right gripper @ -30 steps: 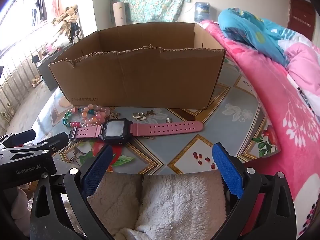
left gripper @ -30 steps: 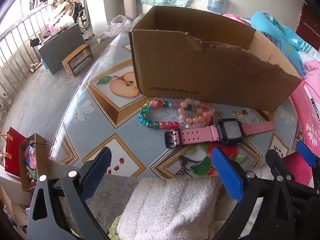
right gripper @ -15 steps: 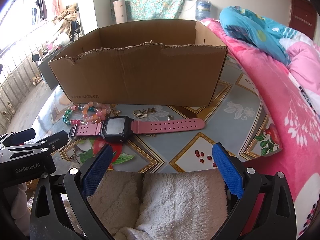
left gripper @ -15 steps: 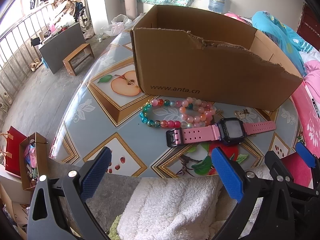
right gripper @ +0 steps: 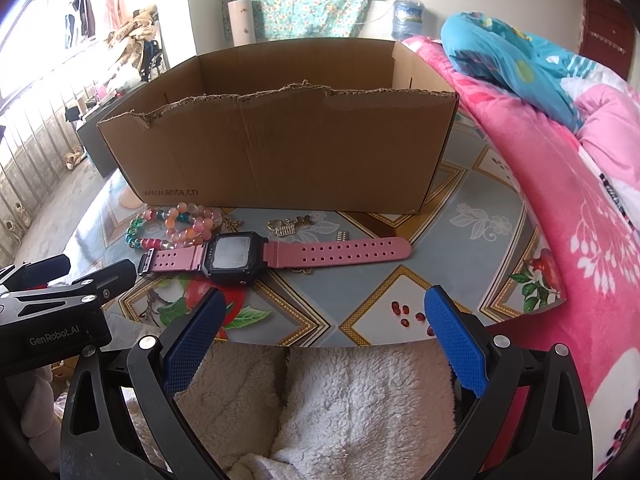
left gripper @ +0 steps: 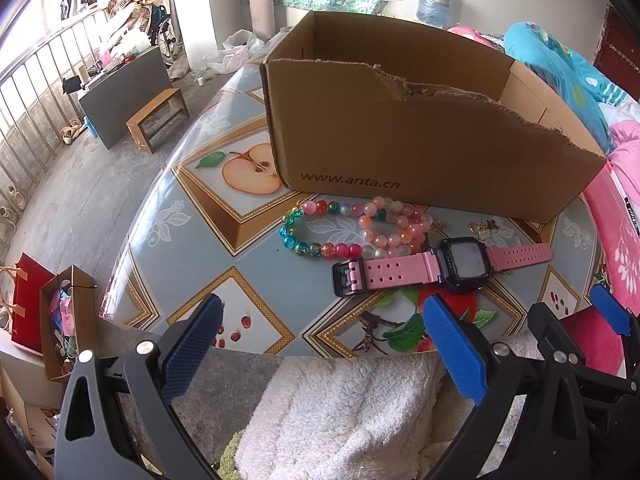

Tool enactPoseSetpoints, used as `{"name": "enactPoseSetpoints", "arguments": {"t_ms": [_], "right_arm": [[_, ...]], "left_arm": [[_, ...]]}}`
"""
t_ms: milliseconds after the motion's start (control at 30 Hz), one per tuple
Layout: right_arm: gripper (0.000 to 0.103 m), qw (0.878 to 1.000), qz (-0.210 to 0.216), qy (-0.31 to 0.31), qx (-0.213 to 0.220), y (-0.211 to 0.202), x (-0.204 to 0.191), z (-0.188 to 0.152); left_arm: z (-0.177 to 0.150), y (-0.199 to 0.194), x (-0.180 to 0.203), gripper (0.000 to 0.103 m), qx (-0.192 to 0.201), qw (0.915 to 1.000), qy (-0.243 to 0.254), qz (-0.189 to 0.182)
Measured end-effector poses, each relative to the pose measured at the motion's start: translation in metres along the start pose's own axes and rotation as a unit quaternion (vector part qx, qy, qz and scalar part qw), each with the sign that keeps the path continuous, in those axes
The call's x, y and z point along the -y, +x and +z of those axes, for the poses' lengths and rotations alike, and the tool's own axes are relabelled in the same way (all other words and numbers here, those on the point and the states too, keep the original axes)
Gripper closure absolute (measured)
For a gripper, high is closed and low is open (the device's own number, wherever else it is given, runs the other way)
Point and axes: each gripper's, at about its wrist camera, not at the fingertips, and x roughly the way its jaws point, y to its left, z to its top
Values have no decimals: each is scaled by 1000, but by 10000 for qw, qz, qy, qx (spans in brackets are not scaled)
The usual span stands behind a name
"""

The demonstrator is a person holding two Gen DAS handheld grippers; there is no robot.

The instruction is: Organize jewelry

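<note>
A pink-strapped watch with a black face lies flat on the patterned table, in front of an open cardboard box. Left of the watch lie beaded bracelets, pink and multicoloured. Small gold trinkets sit by the box wall. My left gripper hovers open at the table's near edge, short of the watch buckle. My right gripper is open too, near the edge below the watch strap. Neither holds anything.
The table has a fruit-print cover. A pink flowered blanket borders its right side. White fleece lies below both grippers. The left gripper's body shows at left in the right wrist view. Paper bags stand on the floor at left.
Both grippers have crept slightly closer to the table; the watch and box look a little larger. Nothing on the table has moved and both stay open.
</note>
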Motion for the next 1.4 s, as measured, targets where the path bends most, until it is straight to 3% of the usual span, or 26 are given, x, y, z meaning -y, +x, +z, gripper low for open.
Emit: {"name": "enactPoseSetpoints", "arguments": {"t_ms": [1400], "right_arm": [[8, 9999, -99, 9, 26, 0, 4, 2]], "left_arm": [[0, 3, 3, 5, -11, 10000, 33, 70]]}}
